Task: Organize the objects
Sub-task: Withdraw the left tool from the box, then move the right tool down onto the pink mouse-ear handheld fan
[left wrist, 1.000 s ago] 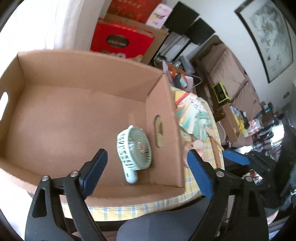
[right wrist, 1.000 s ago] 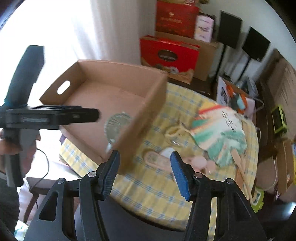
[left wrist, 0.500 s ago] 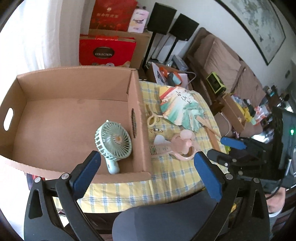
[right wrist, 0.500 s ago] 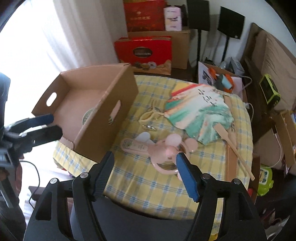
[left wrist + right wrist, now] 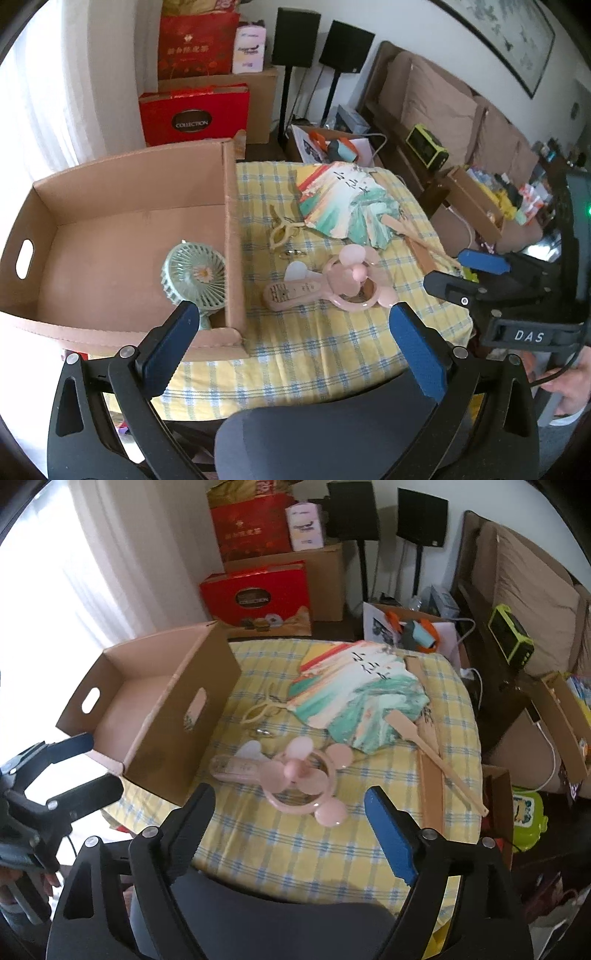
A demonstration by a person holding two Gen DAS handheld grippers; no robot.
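Observation:
A mint-green handheld fan (image 5: 195, 275) lies inside the cardboard box (image 5: 232, 229), against its right wall. A pink handheld fan (image 5: 332, 286) lies flat on the yellow checked tablecloth (image 5: 314, 350), right of the box. My left gripper (image 5: 291, 314) hovers wide open and empty above the table's near edge, between box corner and pink fan. My right gripper (image 5: 290, 795) hangs just short of the pink fan (image 5: 295, 771); its jaws are opening with nothing between them. Each gripper shows in the other's view: right gripper (image 5: 458, 273), left gripper (image 5: 85, 768).
A painted paper fan (image 5: 362, 698), a pale hair clip (image 5: 258, 709), a small metal clip (image 5: 262, 733) and a wooden spatula (image 5: 424, 746) lie on the table. Red gift boxes (image 5: 258, 598), speakers and a sofa stand behind. A dark chair back (image 5: 332, 435) is below the grippers.
Both views have swung from the box toward the table's middle, bringing the pink fan into sight. Both grippers' jaws stand wider than before. The green fan stays in the box.

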